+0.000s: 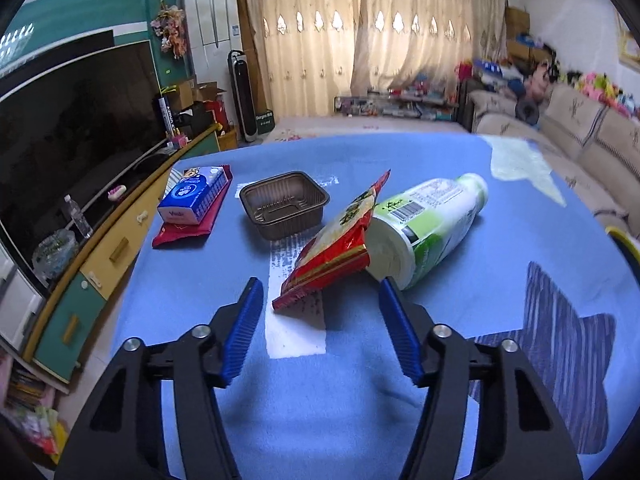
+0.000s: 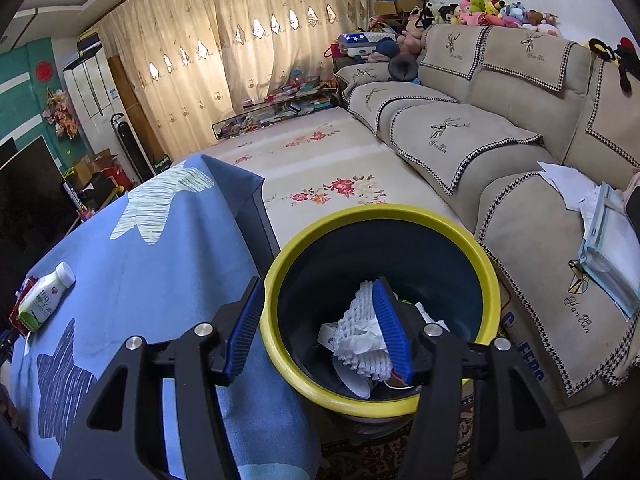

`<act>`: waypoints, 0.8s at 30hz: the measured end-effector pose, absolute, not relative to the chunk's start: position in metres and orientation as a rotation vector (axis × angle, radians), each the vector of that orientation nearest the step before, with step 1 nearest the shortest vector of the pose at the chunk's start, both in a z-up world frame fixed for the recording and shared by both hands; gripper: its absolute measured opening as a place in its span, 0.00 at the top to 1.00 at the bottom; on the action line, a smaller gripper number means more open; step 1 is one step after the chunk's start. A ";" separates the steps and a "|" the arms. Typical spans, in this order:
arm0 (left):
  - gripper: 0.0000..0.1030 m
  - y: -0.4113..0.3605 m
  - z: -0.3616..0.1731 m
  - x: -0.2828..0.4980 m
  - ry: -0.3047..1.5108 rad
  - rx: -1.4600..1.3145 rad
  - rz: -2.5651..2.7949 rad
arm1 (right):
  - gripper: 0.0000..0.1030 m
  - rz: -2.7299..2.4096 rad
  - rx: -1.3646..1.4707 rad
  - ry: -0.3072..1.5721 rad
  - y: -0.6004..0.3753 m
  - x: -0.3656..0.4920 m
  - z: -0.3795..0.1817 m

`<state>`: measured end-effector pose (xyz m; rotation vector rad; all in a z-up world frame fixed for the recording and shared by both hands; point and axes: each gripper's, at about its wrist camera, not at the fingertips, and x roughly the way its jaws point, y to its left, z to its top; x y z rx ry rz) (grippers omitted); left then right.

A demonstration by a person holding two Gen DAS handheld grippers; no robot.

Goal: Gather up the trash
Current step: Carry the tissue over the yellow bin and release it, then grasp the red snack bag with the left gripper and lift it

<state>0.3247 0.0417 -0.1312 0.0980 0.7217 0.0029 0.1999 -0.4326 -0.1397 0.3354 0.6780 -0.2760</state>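
In the left wrist view my left gripper is open and empty, low over the blue tablecloth, just short of a red snack wrapper. The wrapper leans on a green-and-white bottle lying on its side. A brown plastic tray stands behind. In the right wrist view my right gripper is open and empty above a yellow-rimmed bin beside the table. White foam netting and other trash lie in the bin. The bottle also shows there.
A blue tissue pack lies on a red packet at the table's far left. A TV and cabinet stand left of the table. A beige sofa stands right of the bin, with papers on it.
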 end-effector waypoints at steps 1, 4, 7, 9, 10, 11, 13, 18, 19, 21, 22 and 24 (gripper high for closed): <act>0.46 0.040 -0.132 0.328 0.731 0.117 0.008 | 0.48 -0.273 0.339 0.678 -0.433 0.200 -0.140; 0.51 0.040 -0.135 0.341 0.755 0.145 0.019 | 0.48 -0.266 0.347 0.679 -0.434 0.200 -0.142; 0.60 0.041 -0.136 0.351 0.771 0.154 0.021 | 0.48 -0.260 0.354 0.682 -0.435 0.199 -0.145; 0.67 0.040 -0.138 0.356 0.774 0.173 0.027 | 0.48 -0.258 0.359 0.684 -0.435 0.199 -0.147; 0.73 0.040 -0.139 0.358 0.777 0.173 0.026 | 0.48 -0.256 0.362 0.687 -0.435 0.199 -0.148; 0.75 0.040 -0.140 0.360 0.782 0.171 0.021 | 0.48 -0.253 0.364 0.688 -0.436 0.199 -0.148; 0.84 0.039 -0.141 0.362 0.786 0.168 0.006 | 0.48 -0.249 0.364 0.690 -0.435 0.199 -0.149; 0.93 0.036 -0.138 0.355 0.784 0.180 -0.008 | 0.48 -0.238 0.370 0.687 -0.435 0.197 -0.149; 0.94 0.037 -0.136 0.352 0.786 0.170 -0.010 | 0.48 -0.236 0.371 0.685 -0.435 0.196 -0.148; 0.94 0.043 -0.129 0.343 0.785 0.141 -0.008 | 0.48 -0.232 0.372 0.679 -0.434 0.194 -0.147; 0.94 0.046 -0.123 0.337 0.781 0.122 -0.003 | 0.48 -0.229 0.374 0.676 -0.434 0.194 -0.146; 0.94 0.050 -0.111 0.324 0.765 0.097 0.004 | 0.48 -0.225 0.377 0.670 -0.434 0.192 -0.145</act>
